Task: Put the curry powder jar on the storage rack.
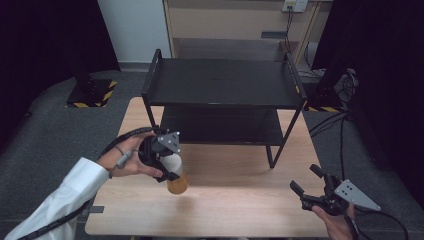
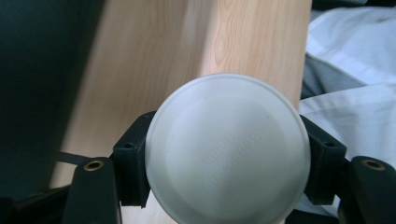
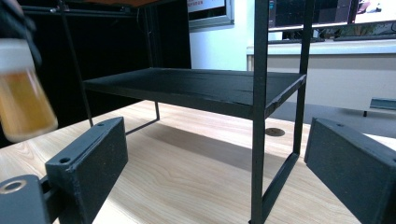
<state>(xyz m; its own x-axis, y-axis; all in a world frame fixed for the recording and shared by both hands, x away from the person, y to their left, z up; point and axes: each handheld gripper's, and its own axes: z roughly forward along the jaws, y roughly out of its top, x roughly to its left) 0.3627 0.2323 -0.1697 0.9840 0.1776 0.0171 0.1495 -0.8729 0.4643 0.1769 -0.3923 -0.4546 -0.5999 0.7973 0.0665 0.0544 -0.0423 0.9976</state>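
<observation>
- Left gripper [image 1: 167,162] pinches jar [image 1: 176,179] at its white lid [image 2: 228,149], above the table [image 1: 240,200] in front of the rack [image 1: 222,82]
- Jar axis tilted, amber base toward the table, probably clear of it
- Left gripper view: lid face-on, faint embossed text
- Right gripper [image 1: 305,182] spread wide, empty; its view shows the jar's amber body [image 3: 23,105]
</observation>
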